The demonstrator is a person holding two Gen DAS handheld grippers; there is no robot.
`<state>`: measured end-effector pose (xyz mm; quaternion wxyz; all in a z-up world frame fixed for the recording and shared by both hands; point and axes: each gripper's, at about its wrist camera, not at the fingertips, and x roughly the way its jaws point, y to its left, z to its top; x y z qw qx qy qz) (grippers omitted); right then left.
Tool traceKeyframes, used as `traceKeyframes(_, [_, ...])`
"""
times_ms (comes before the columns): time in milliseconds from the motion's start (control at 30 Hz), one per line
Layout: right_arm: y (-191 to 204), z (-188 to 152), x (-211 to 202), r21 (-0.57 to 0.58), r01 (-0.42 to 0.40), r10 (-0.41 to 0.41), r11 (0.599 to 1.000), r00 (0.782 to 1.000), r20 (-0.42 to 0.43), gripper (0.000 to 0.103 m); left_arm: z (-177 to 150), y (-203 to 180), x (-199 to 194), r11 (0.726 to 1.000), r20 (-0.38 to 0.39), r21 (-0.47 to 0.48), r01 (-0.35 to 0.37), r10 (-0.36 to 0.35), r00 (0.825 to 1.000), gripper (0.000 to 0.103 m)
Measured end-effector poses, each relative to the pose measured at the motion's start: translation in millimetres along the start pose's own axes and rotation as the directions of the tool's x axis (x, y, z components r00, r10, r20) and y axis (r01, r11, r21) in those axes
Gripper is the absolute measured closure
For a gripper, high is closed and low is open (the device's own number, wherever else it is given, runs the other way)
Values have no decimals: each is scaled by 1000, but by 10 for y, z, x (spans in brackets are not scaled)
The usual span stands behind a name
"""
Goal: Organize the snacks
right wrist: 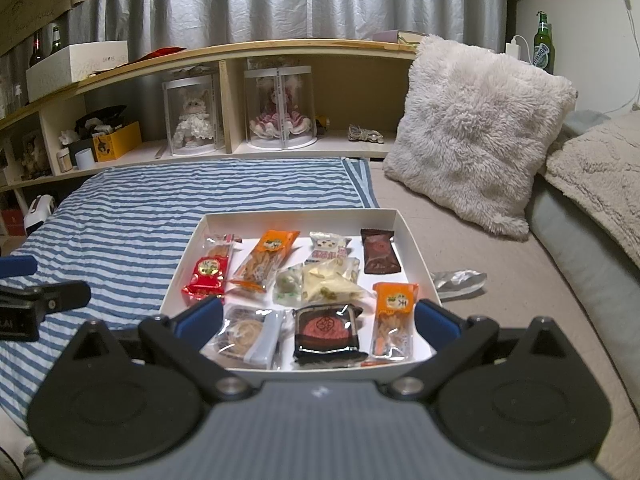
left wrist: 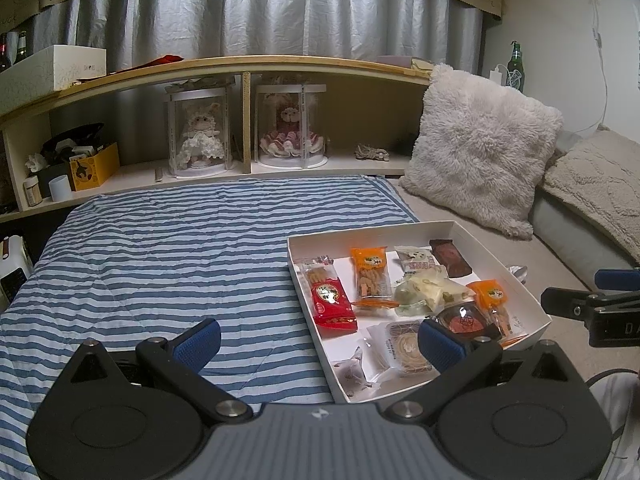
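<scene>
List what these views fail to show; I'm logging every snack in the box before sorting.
- Round pastry: left wrist view, partly behind the left hand-held gripper's finger.
- White box: right wrist view, near edge hidden by the right hand-held gripper.
- Packet print: too small, both views.
- Silver wrapper beside the box: contents unclear.

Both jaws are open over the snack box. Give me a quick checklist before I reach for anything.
1. Left gripper open, empty: ok.
2. Right gripper open, empty: ok.
3. White box flat on the bed, fully in view: ok.
4. Snacks inside the box: not ok, a silver wrapper lies outside to its right.
5. Black mooncake pack nearest the right jaws, unobstructed: ok.
6. Snacks sorted by type: not ok, orange packs sit apart.
</scene>
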<state>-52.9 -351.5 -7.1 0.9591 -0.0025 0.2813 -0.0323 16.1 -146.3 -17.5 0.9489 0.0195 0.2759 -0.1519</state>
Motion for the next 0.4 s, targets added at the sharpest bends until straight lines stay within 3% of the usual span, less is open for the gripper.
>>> traceKeyframes(400, [0, -12, -1, 1, -1, 1, 1000, 1000, -1, 0, -33, 27, 6, 1000, -4, 3, -2, 2, 1000, 0])
